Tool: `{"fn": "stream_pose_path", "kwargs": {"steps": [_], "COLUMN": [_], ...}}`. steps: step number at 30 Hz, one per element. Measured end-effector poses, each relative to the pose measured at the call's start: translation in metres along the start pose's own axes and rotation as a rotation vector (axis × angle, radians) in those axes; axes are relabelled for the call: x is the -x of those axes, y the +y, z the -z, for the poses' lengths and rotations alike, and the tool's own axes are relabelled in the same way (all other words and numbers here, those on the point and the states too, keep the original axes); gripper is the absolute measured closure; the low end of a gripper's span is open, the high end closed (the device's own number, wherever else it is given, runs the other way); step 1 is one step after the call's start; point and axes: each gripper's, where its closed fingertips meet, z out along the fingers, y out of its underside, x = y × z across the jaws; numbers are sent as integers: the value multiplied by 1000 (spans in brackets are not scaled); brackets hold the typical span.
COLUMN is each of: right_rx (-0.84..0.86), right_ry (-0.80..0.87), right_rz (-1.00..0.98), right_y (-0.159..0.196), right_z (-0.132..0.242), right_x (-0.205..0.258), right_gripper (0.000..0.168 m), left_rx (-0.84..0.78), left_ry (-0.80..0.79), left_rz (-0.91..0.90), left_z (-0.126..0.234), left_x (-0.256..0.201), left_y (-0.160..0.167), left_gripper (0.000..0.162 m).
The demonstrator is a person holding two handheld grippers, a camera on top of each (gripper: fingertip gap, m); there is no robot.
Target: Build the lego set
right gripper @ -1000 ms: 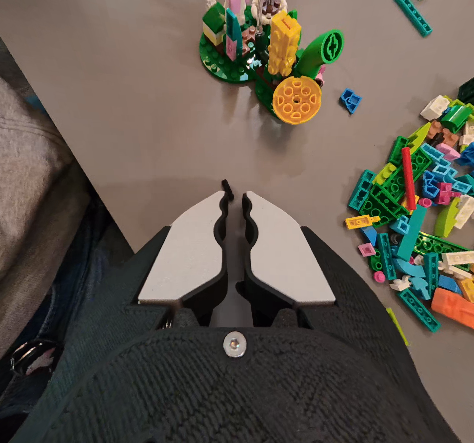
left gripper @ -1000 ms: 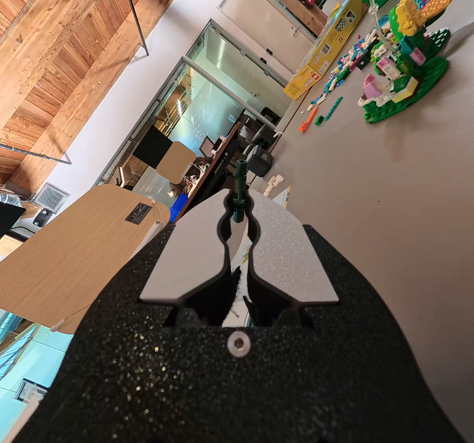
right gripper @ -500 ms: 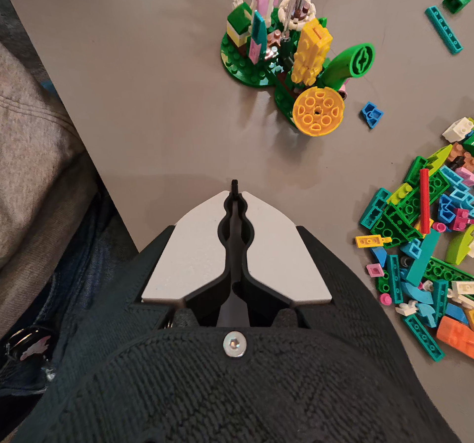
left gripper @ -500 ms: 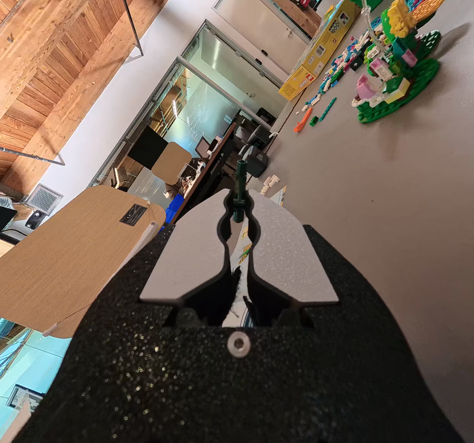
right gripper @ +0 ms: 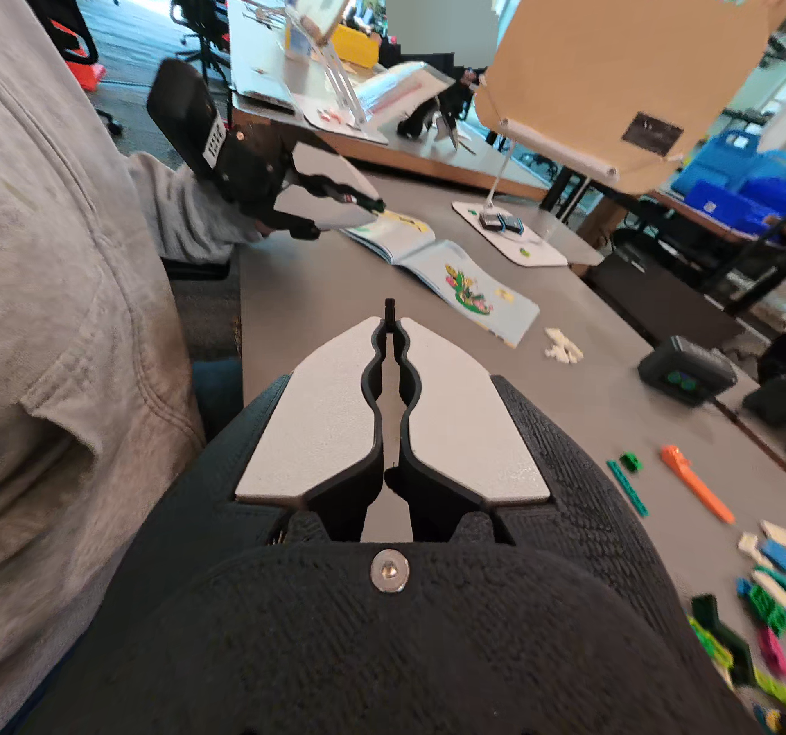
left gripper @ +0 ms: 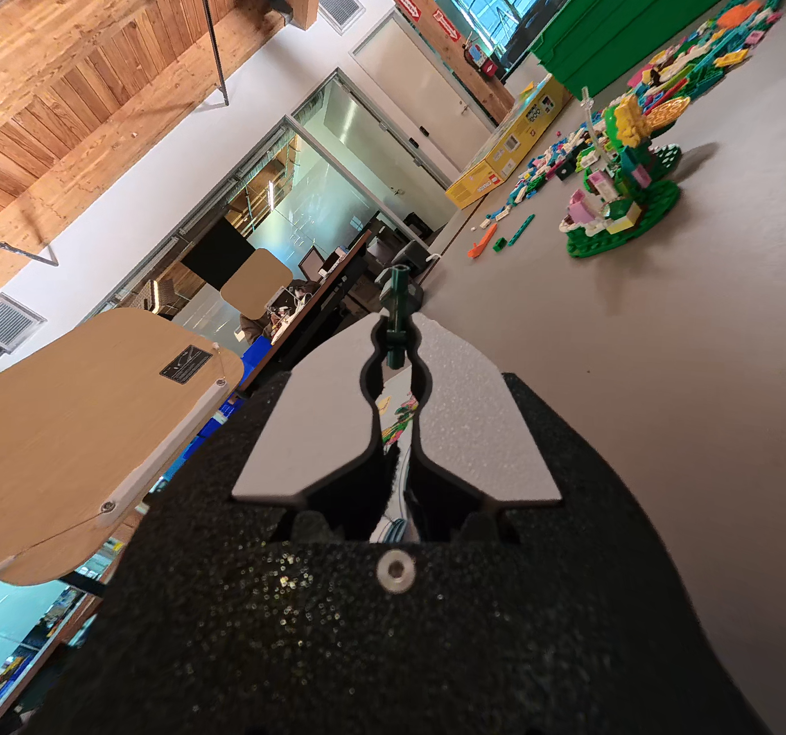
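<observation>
Two grippers are seen; the right gripper (right gripper: 389, 320) is closed at its tips on one small black peg (right gripper: 389, 309), which juts past them above the grey table (right gripper: 323, 289); the left gripper (left gripper: 397, 320) is clamped on one dark green stem piece (left gripper: 397, 310), held out beyond the table's edge. Farther along the table one open instruction booklet (right gripper: 442, 276) is laid flat, with one small heap of white pieces (right gripper: 562, 345) just beside it; one orange piece (right gripper: 697, 486) and one teal bar (right gripper: 628, 489) are set apart nearer the right. One part-built flower model (left gripper: 625, 187) is stood on its green base; beyond it loose bricks (left gripper: 548, 166) are scattered, too many to be counted, near one yellow box (left gripper: 506, 153).
</observation>
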Motion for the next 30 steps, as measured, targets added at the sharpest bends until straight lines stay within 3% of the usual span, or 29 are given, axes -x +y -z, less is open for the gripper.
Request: {"fn": "stream_pose_path", "kwargs": {"steps": [4,10,16,22,30], "right_rx": [-17,135,244,199,180], "right_ry": [34,249,250,208,184], "right_rz": [95,487,723,621,551], "right_y": [-21,-45,-42,-36,-25], "right_z": [-17,-69,-118,-150,-163], "right_x": [0,-11,-8,-1,3], "right_gripper": [167,166,166,166,167], "left_rx": [-39,-52,-19,99,142], "left_ry": [32,33,21,-71,-111], "left_rz": [80,255,267,169,-54], "left_z": [0,0,0,-2,-4], "left_x": [-2,7,8,15,10], "left_y": [-6,-6,-1,15,15], "left_gripper": [154,155,155,154,155]}}
